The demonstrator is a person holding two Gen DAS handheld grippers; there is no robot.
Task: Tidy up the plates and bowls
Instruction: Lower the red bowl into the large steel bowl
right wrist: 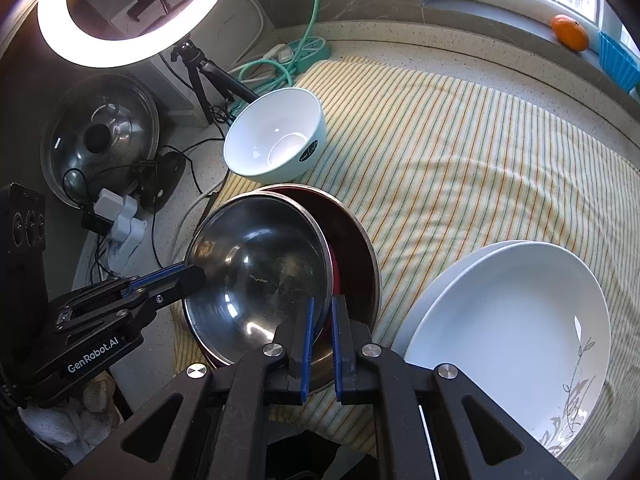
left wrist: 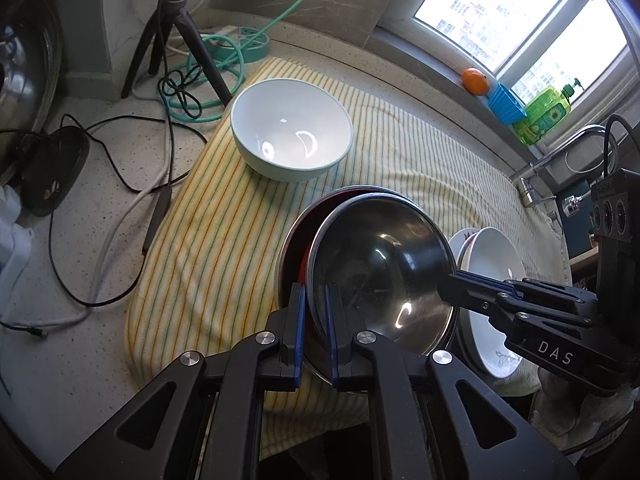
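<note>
A steel bowl (left wrist: 380, 272) (right wrist: 260, 272) sits tilted inside a red bowl (left wrist: 296, 256) (right wrist: 352, 240) on the striped cloth. My left gripper (left wrist: 314, 292) (right wrist: 196, 272) is shut on the steel bowl's near-left rim. My right gripper (right wrist: 322, 308) (left wrist: 448, 284) is shut on its opposite rim. A white bowl (left wrist: 292, 128) (right wrist: 276, 140) stands farther back on the cloth. Two stacked white plates (right wrist: 512, 312) (left wrist: 492, 276) with a leaf pattern lie to the right.
The striped cloth (left wrist: 420, 152) (right wrist: 460, 140) covers a speckled counter. A tripod (left wrist: 176, 32), cables and a power strip (right wrist: 308, 48) lie at the back left. A pot lid (right wrist: 100, 136) leans at left. An orange (left wrist: 475, 80), soap bottle (left wrist: 548, 114) and faucet (left wrist: 560, 152) are at right.
</note>
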